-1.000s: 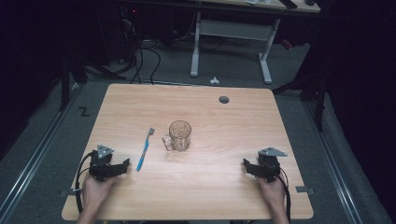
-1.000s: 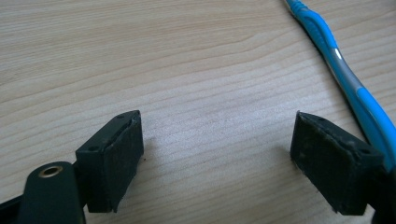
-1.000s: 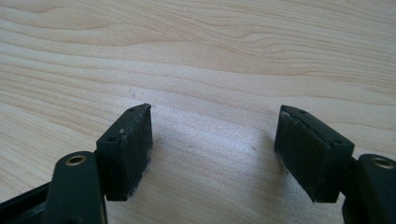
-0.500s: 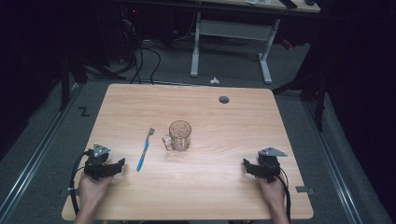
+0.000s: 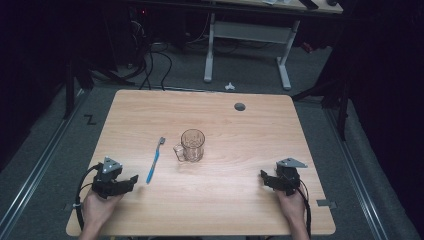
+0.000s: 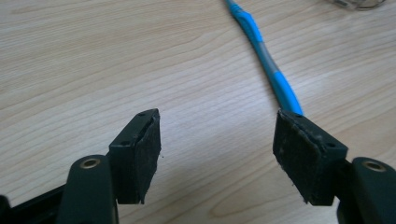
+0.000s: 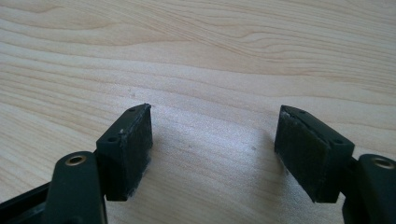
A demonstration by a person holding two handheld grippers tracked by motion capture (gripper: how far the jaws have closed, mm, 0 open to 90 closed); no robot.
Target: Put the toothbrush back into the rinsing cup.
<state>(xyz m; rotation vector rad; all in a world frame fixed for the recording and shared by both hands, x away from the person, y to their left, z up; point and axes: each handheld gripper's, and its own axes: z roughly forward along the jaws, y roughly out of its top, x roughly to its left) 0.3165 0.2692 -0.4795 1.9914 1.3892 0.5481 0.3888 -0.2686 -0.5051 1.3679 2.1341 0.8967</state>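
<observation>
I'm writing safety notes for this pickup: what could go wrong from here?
The toothbrush lies flat on the table, its handle end beside one pad of the open left tongs, not between the pads; closing now could miss it or flick it. The glass mug stands close beside it, so a sweep could knock it.

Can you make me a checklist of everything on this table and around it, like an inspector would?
Surface: wooden table, bare grain, with a round grey cap near its far edge.
Job's things: blue toothbrush lying flat, bristle end away from the person; clear glass mug upright just to its right, apart from it.
Clutter: nothing seen.
Grippers: left gripper open, jaws just been closing a little, nothing between them, handle end of the toothbrush beside one jaw; right gripper open, nothing between its jaws.
Cables: a black cable loops from the left gripper; more cables on the floor behind.
Surroundings: dark room, grey floor, white-legged desk beyond.
</observation>
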